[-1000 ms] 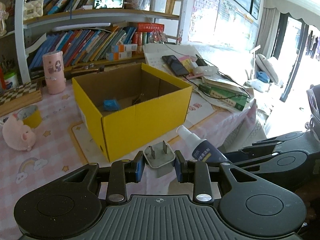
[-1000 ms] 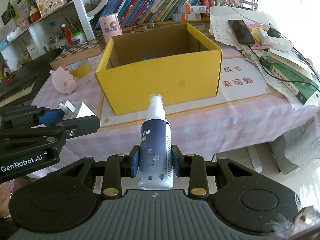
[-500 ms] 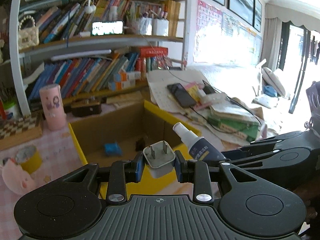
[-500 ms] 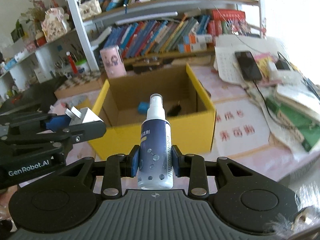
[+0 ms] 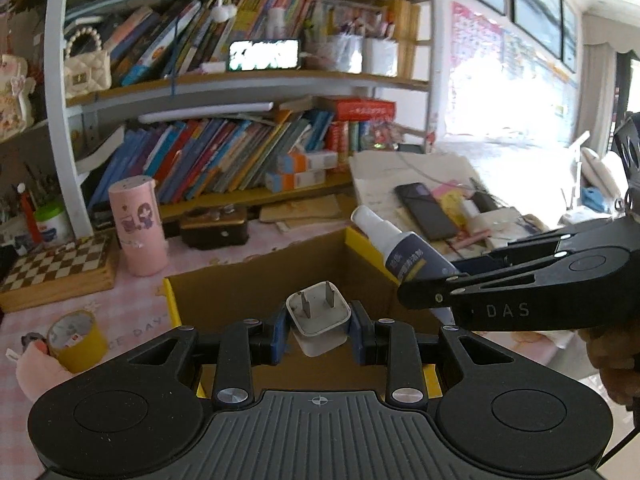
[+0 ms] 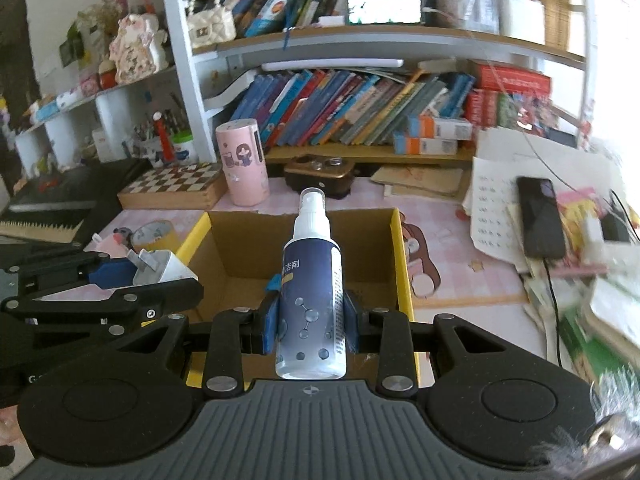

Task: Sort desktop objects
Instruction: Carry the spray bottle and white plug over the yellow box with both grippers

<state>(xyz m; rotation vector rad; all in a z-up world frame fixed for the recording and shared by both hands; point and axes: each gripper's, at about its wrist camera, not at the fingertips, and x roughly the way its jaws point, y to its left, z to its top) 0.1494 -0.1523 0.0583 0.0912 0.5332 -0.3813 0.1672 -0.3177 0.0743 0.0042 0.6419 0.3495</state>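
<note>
Clamping a light, rigid charger plug [image 5: 319, 314] by its flat sides, the left hand-held gripper [image 5: 319, 334] holds firm at lower centre; the right hand-held gripper [image 6: 310, 326] squeezes a smooth, likely slippery spray bottle [image 6: 311, 300] mid-body.

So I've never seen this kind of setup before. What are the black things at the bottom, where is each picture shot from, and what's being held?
There is no robot: a person carries a handheld two-finger gripper in each hand, and each has a camera looking forward along its fingers. The black shapes at the bottom are the gripper's own body.

The left gripper, in its own view, is shut on a white plug, prongs up. The right gripper, in its own view, is shut on a blue spray bottle, upright. Each gripper also shows at the side of the other's view.

Both are above an open yellow box on a pink desk. Around it: a pink tumbler, a chessboard, a phone, papers and a bookshelf behind.
</note>
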